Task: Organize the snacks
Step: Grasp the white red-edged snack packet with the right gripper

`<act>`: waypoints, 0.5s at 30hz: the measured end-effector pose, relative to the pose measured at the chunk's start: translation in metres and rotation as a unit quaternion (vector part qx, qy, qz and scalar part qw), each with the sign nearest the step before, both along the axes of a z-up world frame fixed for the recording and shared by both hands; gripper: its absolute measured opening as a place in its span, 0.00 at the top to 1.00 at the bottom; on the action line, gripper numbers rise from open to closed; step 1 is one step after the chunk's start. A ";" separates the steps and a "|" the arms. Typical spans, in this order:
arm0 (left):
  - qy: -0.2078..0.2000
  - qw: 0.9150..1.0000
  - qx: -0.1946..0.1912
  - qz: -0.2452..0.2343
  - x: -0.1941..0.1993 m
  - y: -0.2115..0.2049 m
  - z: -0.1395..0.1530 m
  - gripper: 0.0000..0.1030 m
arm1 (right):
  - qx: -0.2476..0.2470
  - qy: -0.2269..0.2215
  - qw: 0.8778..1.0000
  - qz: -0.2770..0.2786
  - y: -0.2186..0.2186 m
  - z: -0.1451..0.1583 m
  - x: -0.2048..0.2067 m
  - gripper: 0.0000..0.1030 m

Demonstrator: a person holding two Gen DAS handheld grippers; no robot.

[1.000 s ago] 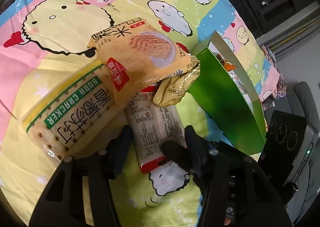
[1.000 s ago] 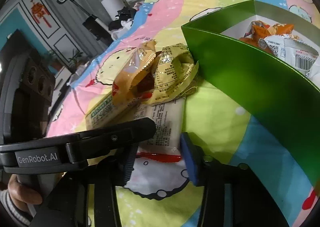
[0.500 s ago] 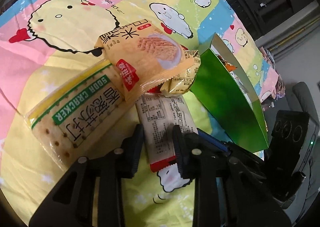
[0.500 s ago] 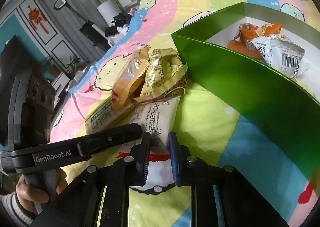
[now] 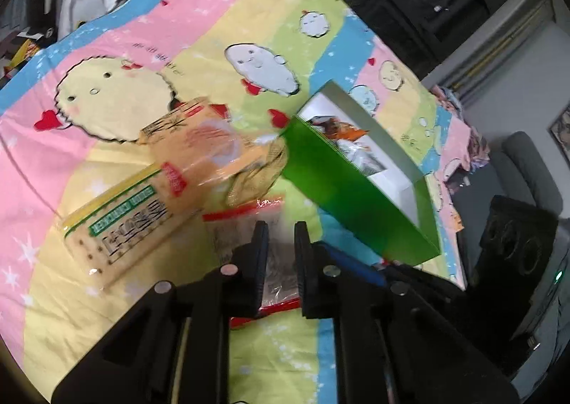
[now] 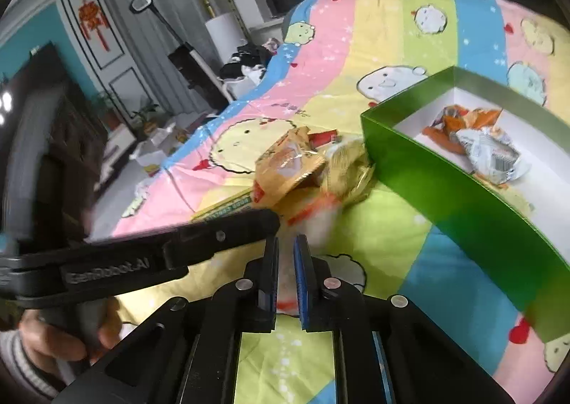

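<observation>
Red-trimmed snack packet [image 5: 249, 226] lifts off the cartoon bedspread [image 5: 221, 22], pinched from both sides.

Half a second ago the packet lay flat under closing jaws; now the left gripper [image 5: 279, 247] and right gripper [image 6: 285, 261] are each clamped on its near end and the view has pulled back, its far end blurred with movement, which suggests the carry towards the green box [image 6: 463, 197] has begun. That box sits near the bedspread's right edge, already holding an orange packet [image 6: 459, 119] and a silver one [image 6: 488, 154]. Left behind, just beside the box's near corner, are a soda cracker pack [image 5: 128, 226], an orange biscuit bag [image 5: 203, 144] and a crumpled gold wrapper [image 6: 347, 169], close enough to snag the lift.
</observation>
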State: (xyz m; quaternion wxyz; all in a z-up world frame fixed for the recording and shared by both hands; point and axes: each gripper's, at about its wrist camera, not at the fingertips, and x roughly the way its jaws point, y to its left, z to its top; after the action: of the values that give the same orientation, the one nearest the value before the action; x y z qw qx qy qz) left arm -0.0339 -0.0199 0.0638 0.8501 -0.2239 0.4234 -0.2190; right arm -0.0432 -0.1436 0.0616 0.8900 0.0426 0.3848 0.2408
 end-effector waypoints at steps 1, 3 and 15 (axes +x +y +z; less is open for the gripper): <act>0.004 1.000 -0.005 0.002 0.001 0.001 0.000 0.88 | 0.000 0.002 1.000 0.001 0.000 -0.001 0.001 0.88; 0.016 1.000 -0.007 0.007 0.003 0.005 -0.003 0.84 | -0.007 0.009 1.000 -0.017 -0.006 -0.004 0.008 0.88; 0.140 0.989 -0.046 0.029 0.020 0.015 -0.053 0.32 | 0.008 0.100 0.995 -0.023 -0.031 -0.036 0.031 0.71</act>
State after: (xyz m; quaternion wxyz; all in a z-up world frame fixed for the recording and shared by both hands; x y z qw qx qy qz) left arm -0.0142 -0.0049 0.0112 0.7771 -0.3029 0.5215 -0.1801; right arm -0.0125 -0.1743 0.0252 0.8521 0.0822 0.4690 0.2174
